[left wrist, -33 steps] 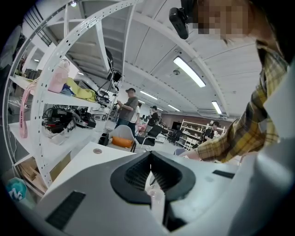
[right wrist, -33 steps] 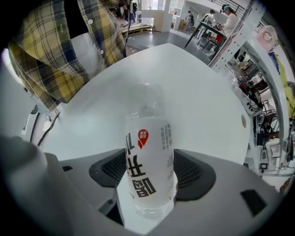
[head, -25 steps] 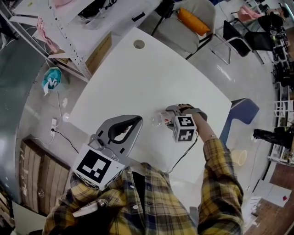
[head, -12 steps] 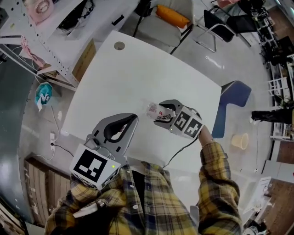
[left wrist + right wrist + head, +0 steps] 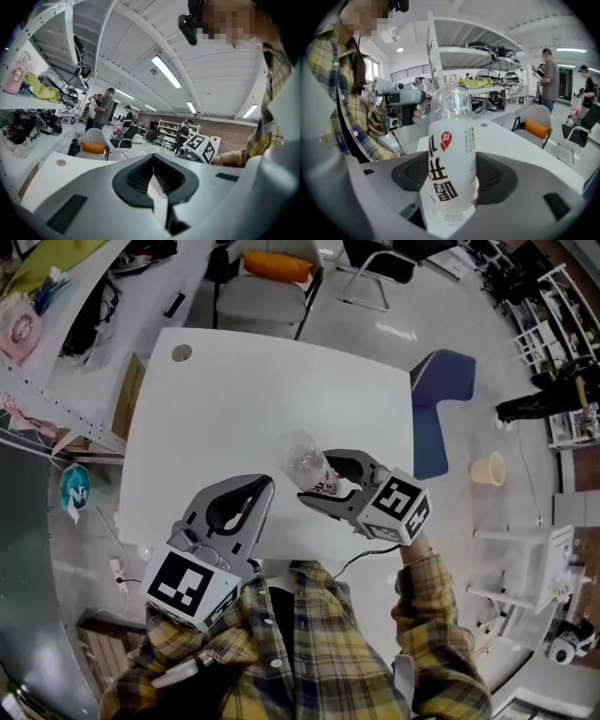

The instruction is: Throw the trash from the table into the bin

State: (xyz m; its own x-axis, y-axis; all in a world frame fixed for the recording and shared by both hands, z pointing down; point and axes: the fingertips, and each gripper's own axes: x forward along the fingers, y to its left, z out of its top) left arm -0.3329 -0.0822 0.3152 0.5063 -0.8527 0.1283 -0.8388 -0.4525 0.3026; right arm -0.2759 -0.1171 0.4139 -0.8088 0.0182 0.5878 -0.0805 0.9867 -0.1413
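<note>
Head view gives us the big white table (image 5: pixel 234 390) filling the middle, with the person's plaid sleeve (image 5: pixel 441 643) down at the near edge. Off its far side, a grey chair (image 5: pixel 253 301) carrying an orange cushion (image 5: pixel 275 265); off the right, a blue chair (image 5: pixel 438 404) on the floor. Now the tools: the left gripper (image 5: pixel 263 486) hovers over the table's near edge, and the left gripper view shows its ribbed pads (image 5: pixel 140 176) pinched together at the tip with nothing between them. The right gripper (image 5: pixel 317 486), just beside it, is clamped hard on the clear plastic bottle (image 5: pixel 302 461). The right gripper view has that bottle (image 5: pixel 450 154) squeezed between the dark pads, white label with black characters and a red mark facing the camera, neck pointing away, above the near part of the table. Smallest of all, a pale tan tub (image 5: pixel 487 468) sits on the floor, well apart to the right.
</note>
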